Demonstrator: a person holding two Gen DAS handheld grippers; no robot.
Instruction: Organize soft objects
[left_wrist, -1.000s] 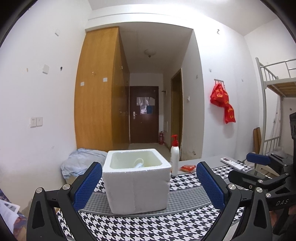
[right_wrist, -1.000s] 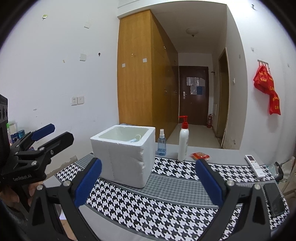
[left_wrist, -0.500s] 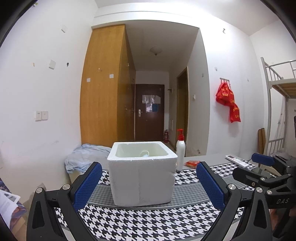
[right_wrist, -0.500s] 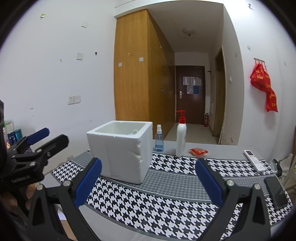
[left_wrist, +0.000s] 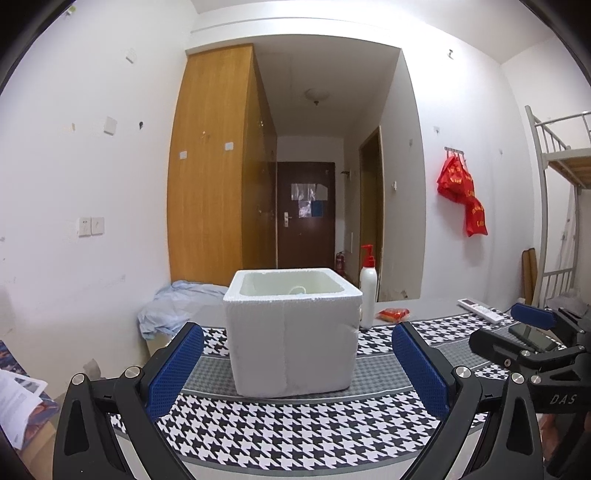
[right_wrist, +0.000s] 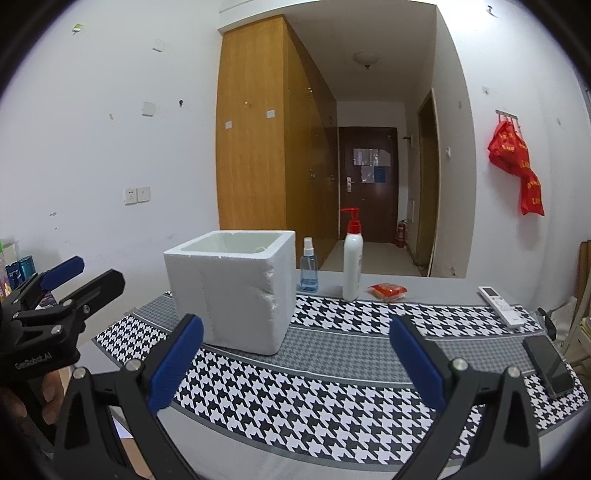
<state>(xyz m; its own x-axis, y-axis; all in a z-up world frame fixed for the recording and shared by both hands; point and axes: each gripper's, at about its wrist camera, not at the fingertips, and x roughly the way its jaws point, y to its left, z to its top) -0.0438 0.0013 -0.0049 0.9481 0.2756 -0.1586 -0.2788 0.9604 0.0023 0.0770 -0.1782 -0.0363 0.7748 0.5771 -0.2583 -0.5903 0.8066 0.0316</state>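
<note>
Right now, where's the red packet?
In the right wrist view, the red packet lies on the table's far right side, just right of the pump bottle, left of the remote.

Both wrist views sit low over the near table edge, facing the far door. The left wrist view looks squarely and closely at the foam box (left_wrist: 291, 332); the right wrist view looks from farther right, box (right_wrist: 231, 288) off-centre. Both share the pump bottle (left_wrist: 368, 291) and patterned cloth (right_wrist: 332, 387).

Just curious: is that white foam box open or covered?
Open. The foam box has no lid; its hollow inside shows from above the rim in both views.
</note>
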